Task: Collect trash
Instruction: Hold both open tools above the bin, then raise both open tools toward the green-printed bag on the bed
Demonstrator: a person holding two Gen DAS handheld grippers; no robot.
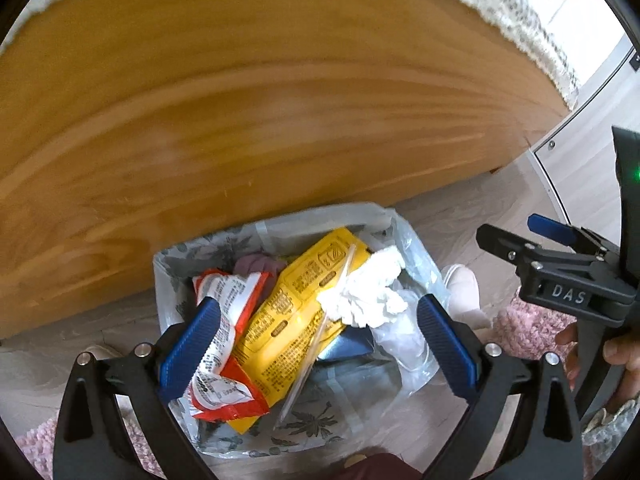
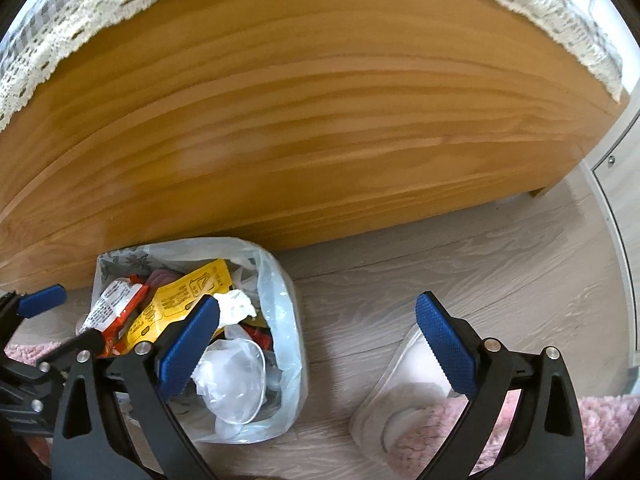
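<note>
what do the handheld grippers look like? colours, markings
Both match: left gripper and right gripper have black angular frames with triangular cutouts and silver bolt heads. Fingers carry blue ribbed pads. The right one's body, seen from the left wrist, reads "DAS" in white and shows a green light.

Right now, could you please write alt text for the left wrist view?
The open left gripper hangs above a lined trash bin holding a yellow packet, a red wrapper and crumpled tissue. A wooden panel rises behind it.
</note>
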